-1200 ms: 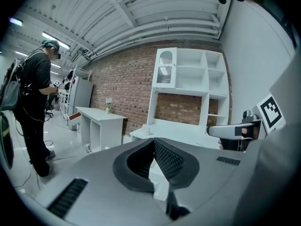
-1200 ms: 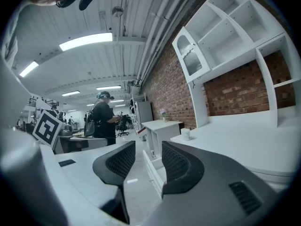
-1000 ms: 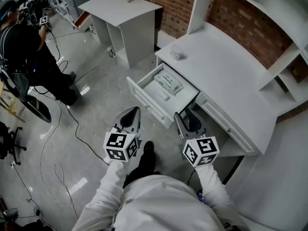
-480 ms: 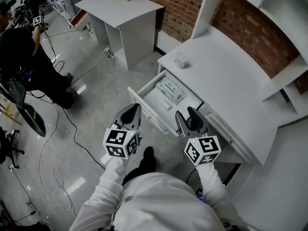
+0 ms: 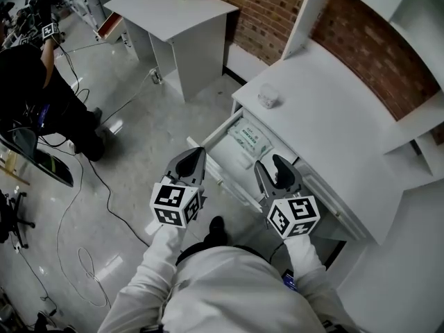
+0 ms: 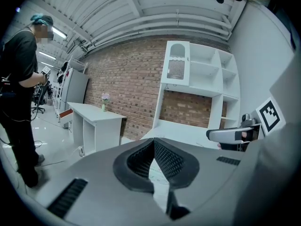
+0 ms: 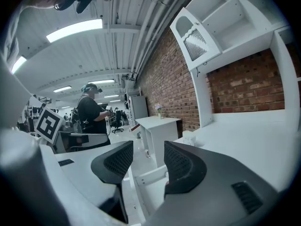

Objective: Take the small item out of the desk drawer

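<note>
Jaws of the left gripper (image 5: 195,156) are pressed together, with nothing between them. It hangs over the floor (image 5: 139,137), just in front of the open drawer (image 5: 220,129). The right gripper (image 5: 270,166) hangs over the front right part of the drawer. Its jaws are apart and are opening, and nothing is between them. Each gripper has a cube with black and white squares on it, and white sleeves (image 5: 156,269) reach out behind them.

Far to the left, a person in black clothes (image 5: 31,68) stands on the shiny grey floor. Thin cables (image 5: 76,207) lie in loops on the floor near that person. Further right, a small desk (image 5: 173,9) stands by the brick wall (image 5: 257,5). A little vase with a flower (image 6: 104,101) stands on it.

Next comes the big white desk (image 5: 326,116). Its drawer is pulled out toward the floor. A flat packet with green print (image 5: 248,137) lies inside the drawer, near the back. A small white thing (image 5: 241,159) lies just beside the packet, nearer the front. It is too small to tell what it is. Neither gripper touches anything in the drawer.

A small white lump (image 5: 267,97) sits on top of the desk, near the corner above the drawer. White shelves (image 5: 416,130) stand at the right, against the brick wall.
</note>
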